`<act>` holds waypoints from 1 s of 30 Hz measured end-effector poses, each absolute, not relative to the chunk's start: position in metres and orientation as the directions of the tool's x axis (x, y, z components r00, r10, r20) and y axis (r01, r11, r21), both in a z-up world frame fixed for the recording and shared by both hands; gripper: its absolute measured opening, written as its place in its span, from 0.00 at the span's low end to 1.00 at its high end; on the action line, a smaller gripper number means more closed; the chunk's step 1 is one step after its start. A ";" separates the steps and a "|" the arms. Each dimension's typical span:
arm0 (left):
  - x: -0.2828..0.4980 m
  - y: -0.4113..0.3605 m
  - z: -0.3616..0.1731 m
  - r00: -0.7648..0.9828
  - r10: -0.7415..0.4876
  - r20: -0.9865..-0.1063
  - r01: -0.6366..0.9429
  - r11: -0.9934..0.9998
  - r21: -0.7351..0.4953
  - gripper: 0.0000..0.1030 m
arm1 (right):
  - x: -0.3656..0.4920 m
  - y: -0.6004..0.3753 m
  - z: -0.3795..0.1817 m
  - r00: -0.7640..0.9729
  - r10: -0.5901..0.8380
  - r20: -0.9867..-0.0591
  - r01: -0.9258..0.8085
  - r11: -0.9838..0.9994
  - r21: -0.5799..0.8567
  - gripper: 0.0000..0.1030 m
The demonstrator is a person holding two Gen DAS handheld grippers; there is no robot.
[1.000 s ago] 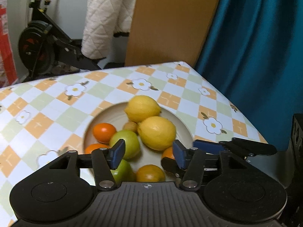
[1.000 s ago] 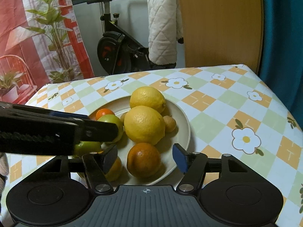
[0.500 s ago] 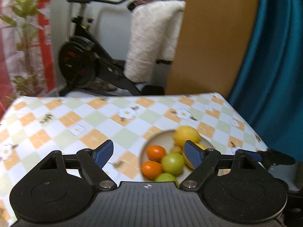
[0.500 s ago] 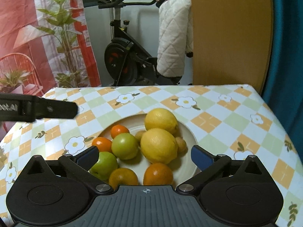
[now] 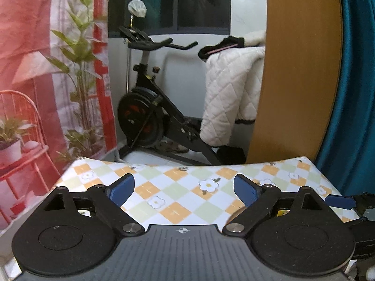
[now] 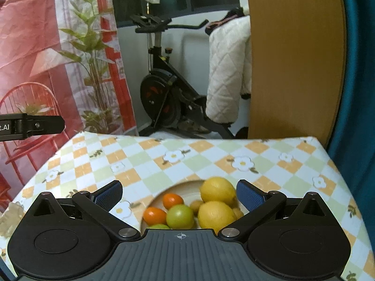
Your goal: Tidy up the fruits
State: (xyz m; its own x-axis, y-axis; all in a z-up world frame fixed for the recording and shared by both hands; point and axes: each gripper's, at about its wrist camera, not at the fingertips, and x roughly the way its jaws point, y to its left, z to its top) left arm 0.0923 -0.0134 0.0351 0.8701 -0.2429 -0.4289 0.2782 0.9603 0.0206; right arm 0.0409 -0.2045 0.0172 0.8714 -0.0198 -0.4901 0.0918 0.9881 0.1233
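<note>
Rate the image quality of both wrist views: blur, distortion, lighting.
Left wrist view: strong fisheye bend along the table edge; dim indoor light, slightly soft. Right wrist view: same curvature; the lemons and plate look motion-smeared; background exercise bike sharper; no glare.

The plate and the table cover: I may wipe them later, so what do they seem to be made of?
The plate looks like glazed ceramic or stoneware: cream, smooth, with a thick rounded rim, though melamine cannot be ruled out. The table cover looks like wipeable vinyl or oilcloth: a printed check with flowers, lying flat with a faint sheen and bending smoothly over the far edge.
</note>
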 end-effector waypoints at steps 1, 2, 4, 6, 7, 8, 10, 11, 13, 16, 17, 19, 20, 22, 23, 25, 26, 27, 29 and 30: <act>0.090 -0.011 0.038 0.873 -0.239 -0.425 0.274 0.962 0.020 0.91 | 0.040 -0.202 0.020 0.874 -0.022 -0.486 0.091 0.989 0.120 1.00; 0.089 -0.009 0.040 0.876 -0.236 -0.421 0.268 0.963 0.018 0.91 | 0.039 -0.201 0.023 0.876 -0.023 -0.482 0.091 0.989 0.119 1.00; 0.086 -0.006 0.042 0.879 -0.233 -0.416 0.260 0.965 0.009 0.91 | 0.036 -0.199 0.029 0.882 -0.021 -0.470 0.087 0.989 0.121 1.00; 0.084 -0.003 0.045 0.881 -0.227 -0.414 0.251 0.968 0.001 0.91 | 0.034 -0.198 0.035 0.890 -0.018 -0.456 0.084 0.988 0.126 1.00; 0.083 -0.002 0.046 0.883 -0.224 -0.413 0.246 0.969 -0.001 0.91 | 0.033 -0.197 0.037 0.893 -0.017 -0.451 0.084 0.988 0.129 1.00; 0.080 0.000 0.046 0.884 -0.223 -0.411 0.243 0.970 -0.004 0.91 | 0.032 -0.197 0.039 0.895 -0.017 -0.447 0.084 0.988 0.130 1.00; 0.077 0.001 0.046 0.885 -0.223 -0.410 0.242 0.970 -0.006 0.91 | 0.030 -0.196 0.042 0.898 -0.019 -0.439 0.087 0.987 0.134 1.00; 0.075 0.001 0.047 0.885 -0.224 -0.409 0.242 0.970 -0.006 0.91 | 0.029 -0.196 0.043 0.900 -0.019 -0.435 0.087 0.987 0.136 1.00; 0.073 0.001 0.046 0.885 -0.224 -0.409 0.244 0.970 -0.003 0.91 | 0.028 -0.197 0.044 0.902 -0.020 -0.432 0.088 0.986 0.138 1.00; 0.071 0.000 0.046 0.885 -0.224 -0.408 0.244 0.970 -0.004 0.91 | 0.027 -0.196 0.044 0.902 -0.020 -0.432 0.088 0.986 0.138 1.00; 0.070 0.001 0.045 0.886 -0.224 -0.407 0.243 0.970 -0.003 0.91 | 0.027 -0.196 0.044 0.901 -0.021 -0.433 0.089 0.986 0.138 1.00; 0.070 0.001 0.044 0.885 -0.222 -0.408 0.242 0.970 -0.003 0.91 | 0.026 -0.195 0.044 0.902 -0.023 -0.432 0.092 0.986 0.138 1.00; 0.071 0.000 0.044 0.885 -0.222 -0.410 0.242 0.970 -0.004 0.91 | 0.025 -0.195 0.043 0.902 -0.025 -0.432 0.094 0.986 0.138 1.00; 0.070 0.000 0.043 0.884 -0.221 -0.412 0.240 0.971 -0.005 0.91 | 0.025 -0.195 0.044 0.903 -0.028 -0.430 0.096 0.986 0.138 1.00; 0.070 0.000 0.043 0.884 -0.221 -0.412 0.239 0.971 -0.007 0.91 | 0.025 -0.195 0.044 0.903 -0.029 -0.429 0.098 0.986 0.138 1.00; 0.071 0.001 0.043 0.882 -0.220 -0.416 0.237 0.971 -0.010 0.91 | 0.026 -0.195 0.043 0.902 -0.030 -0.431 0.099 0.985 0.140 1.00; 0.070 0.001 0.042 0.883 -0.217 -0.417 0.234 0.972 -0.011 0.91 | 0.026 -0.196 0.043 0.902 -0.029 -0.431 0.099 0.985 0.139 1.00; 0.070 0.001 0.042 0.883 -0.216 -0.417 0.232 0.973 -0.012 0.91 | 0.026 -0.196 0.043 0.902 -0.029 -0.430 0.098 0.986 0.138 1.00; 0.070 0.002 0.042 0.883 -0.216 -0.418 0.230 0.973 -0.015 0.91 | 0.026 -0.196 0.043 0.902 -0.030 -0.430 0.099 0.985 0.139 1.00; 0.070 0.002 0.042 0.883 -0.215 -0.418 0.230 0.973 -0.015 0.91 | 0.026 -0.195 0.043 0.902 -0.030 -0.430 0.099 0.985 0.139 1.00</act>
State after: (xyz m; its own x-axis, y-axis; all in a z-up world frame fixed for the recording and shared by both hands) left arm 0.0701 0.0021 0.0421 0.8826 -0.2151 -0.4181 0.2300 0.9731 -0.0153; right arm 0.0259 -0.1955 0.0430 0.9024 -0.0299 -0.4300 0.0991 0.9853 0.1394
